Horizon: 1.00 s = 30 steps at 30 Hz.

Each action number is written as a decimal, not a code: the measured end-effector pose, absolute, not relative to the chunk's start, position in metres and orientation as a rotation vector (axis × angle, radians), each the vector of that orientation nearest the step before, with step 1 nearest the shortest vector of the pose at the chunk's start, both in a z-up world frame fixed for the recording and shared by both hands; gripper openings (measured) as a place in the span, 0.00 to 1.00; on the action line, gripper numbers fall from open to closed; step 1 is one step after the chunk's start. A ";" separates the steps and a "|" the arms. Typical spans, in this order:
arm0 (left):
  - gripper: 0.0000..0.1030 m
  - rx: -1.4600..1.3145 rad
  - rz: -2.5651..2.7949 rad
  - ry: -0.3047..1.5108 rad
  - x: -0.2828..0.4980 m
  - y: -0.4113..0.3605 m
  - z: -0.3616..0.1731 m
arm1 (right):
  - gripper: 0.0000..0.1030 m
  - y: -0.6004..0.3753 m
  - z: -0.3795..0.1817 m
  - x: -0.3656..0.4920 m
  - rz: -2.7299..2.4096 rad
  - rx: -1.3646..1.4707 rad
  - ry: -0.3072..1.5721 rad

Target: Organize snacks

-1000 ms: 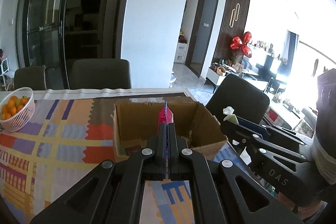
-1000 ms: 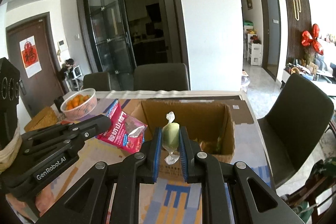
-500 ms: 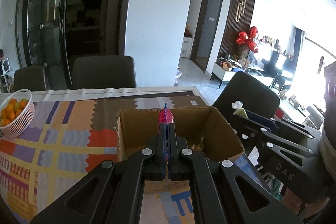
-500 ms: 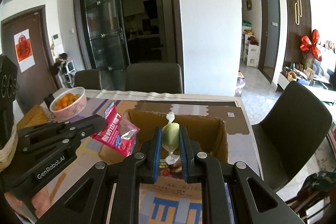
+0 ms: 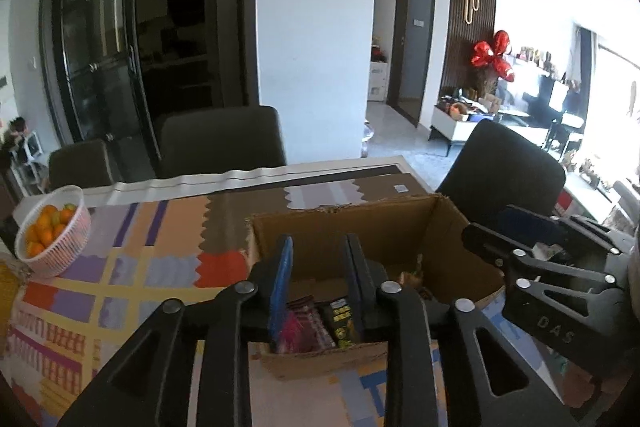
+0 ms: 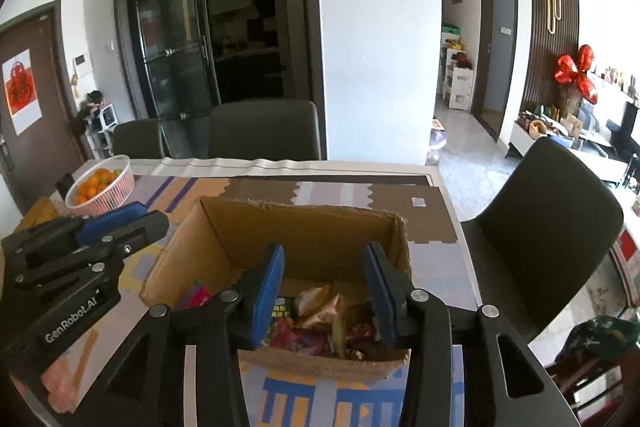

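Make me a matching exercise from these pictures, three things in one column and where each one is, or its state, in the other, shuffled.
Things:
1. cardboard box
2. white basket
3. left tongs

Places or states:
A. open, nothing held
B. far left side of the table, full of oranges
C. on the patterned tablecloth, snack packets inside

Pairs: 1-C, 2-B, 3-A

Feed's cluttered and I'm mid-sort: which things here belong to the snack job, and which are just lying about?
Job:
- box, open on the table
- snacks piled inside it
- left tongs, open over the box
- right tongs, open over the box

Lying about:
- orange basket
- chairs
- patterned cloth
- red balloons
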<state>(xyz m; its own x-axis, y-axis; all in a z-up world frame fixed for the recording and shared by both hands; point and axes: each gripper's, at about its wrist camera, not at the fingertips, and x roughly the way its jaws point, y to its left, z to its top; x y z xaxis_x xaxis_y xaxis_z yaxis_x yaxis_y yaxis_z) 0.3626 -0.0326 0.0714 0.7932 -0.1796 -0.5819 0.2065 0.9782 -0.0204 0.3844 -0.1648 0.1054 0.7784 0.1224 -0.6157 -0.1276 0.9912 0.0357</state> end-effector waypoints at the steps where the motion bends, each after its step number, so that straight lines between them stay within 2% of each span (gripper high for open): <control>1: 0.32 0.049 -0.205 0.617 0.359 -0.032 0.072 | 0.49 -0.165 0.106 0.382 0.133 -0.007 0.666; 3: 0.38 0.059 -0.196 0.609 0.351 -0.031 0.074 | 0.51 -0.167 0.107 0.376 0.134 -0.003 0.657; 14: 0.56 0.073 -0.134 0.560 0.296 -0.028 0.084 | 0.65 -0.177 0.122 0.323 0.121 0.000 0.591; 28: 0.92 0.042 -0.102 0.542 0.227 -0.023 0.081 | 0.82 -0.182 0.124 0.258 0.101 0.000 0.557; 30: 0.93 0.040 -0.099 0.540 0.219 -0.024 0.079 | 0.83 -0.183 0.122 0.250 0.093 -0.003 0.559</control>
